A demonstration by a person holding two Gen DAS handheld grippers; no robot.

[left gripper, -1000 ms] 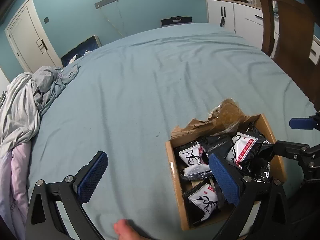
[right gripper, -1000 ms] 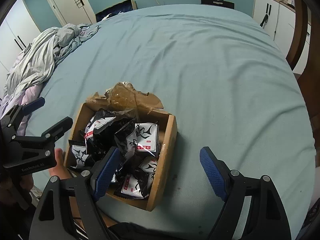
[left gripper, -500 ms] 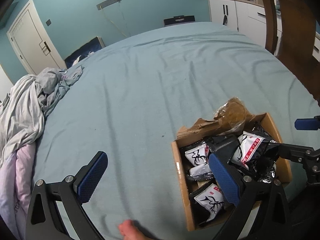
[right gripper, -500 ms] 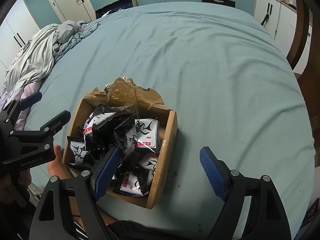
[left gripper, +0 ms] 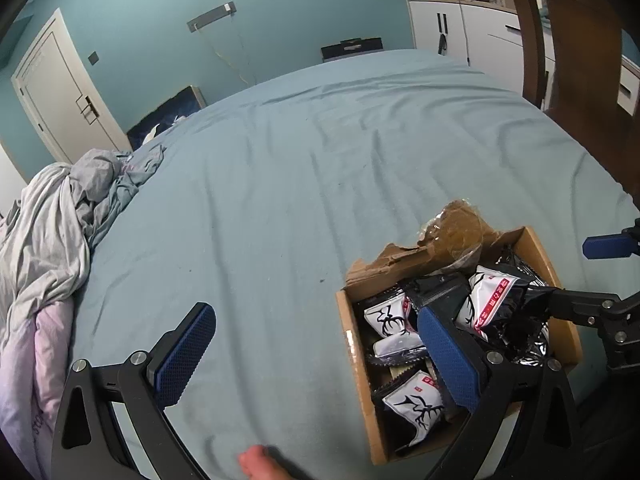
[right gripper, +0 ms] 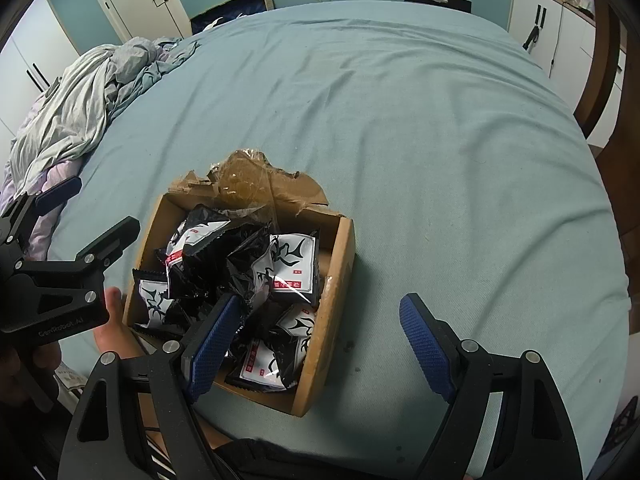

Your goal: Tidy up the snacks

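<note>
Right wrist: black-and-white snack packets [right gripper: 294, 266], boxed.

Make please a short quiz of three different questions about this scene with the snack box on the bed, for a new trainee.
1. True or false: the left claw is shut on a snack packet.
2. Where do the snack packets lie? A) spread over the bed sheet B) inside the cardboard box C) on the crumpled blanket
3. Fill in: the torn flap is on the box's ____ side, away from the claws.

Key
1. False: both the left claw and the right claw stand open and hold nothing.
2. B: no packet shows on the bed sheet.
3. Far.
</note>
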